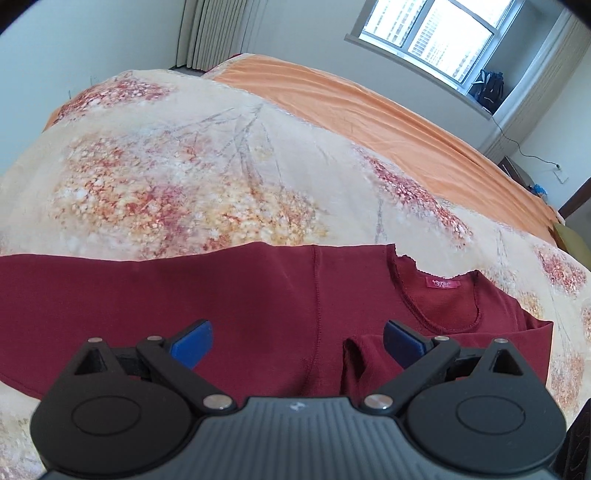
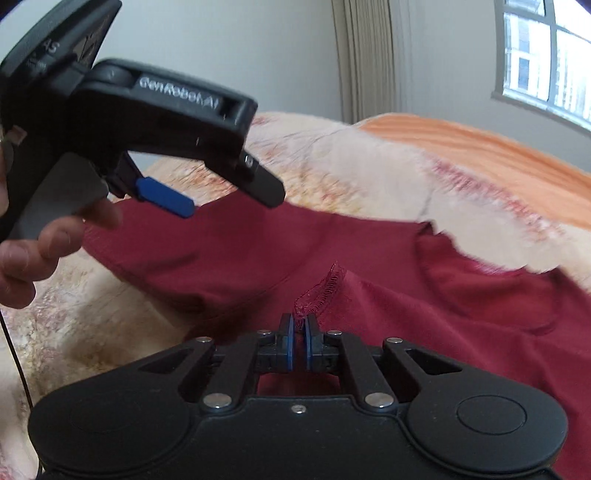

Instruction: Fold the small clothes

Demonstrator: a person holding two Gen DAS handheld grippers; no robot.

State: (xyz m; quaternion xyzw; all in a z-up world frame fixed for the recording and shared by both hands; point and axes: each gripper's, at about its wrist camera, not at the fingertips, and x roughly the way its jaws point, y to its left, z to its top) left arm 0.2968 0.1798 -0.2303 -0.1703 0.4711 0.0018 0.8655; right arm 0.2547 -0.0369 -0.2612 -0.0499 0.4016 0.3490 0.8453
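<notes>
Garment (image 1: pixel 229 291) in dark red, spread flat on a bed under a floral blanket (image 1: pixel 184 177), scalloped neckline (image 1: pixel 436 295) and pink label (image 1: pixel 443 284) facing up toward the right of the left wrist view. Orange sheet (image 1: pixel 369 107) beyond the blanket, running toward the window (image 1: pixel 436 40) and the pale curtain (image 1: pixel 218 33).

Left claw (image 1: pixel 297 343) hanging over the red cloth, blue pads (image 1: pixel 194 341) wide apart, nothing pinched between them. Vertical seam of the garment passing straight through the gap. Small folded flap of the same red fabric lying just beside the right-hand pad, whether touching it cannot be told. Body of the garment stretching away to the left, past the left-hand pad.

Right claw (image 2: pixel 300 343) nearly together, clamped on a raised stitched edge (image 2: pixel 319 288) of the garment (image 2: pixel 424 317), the hem standing up in a small peak just beyond the blue pads (image 2: pixel 289 345). Rest of the cloth draping away on both sides of that pinch.

From the right wrist view, left claw (image 2: pixel 221 201) seen from the side, above the far left part of the garment, held by a hand (image 2: pixel 40 243), 1 blue pad showing, not touching the cloth. Picture blurred here along the blanket's edge.
</notes>
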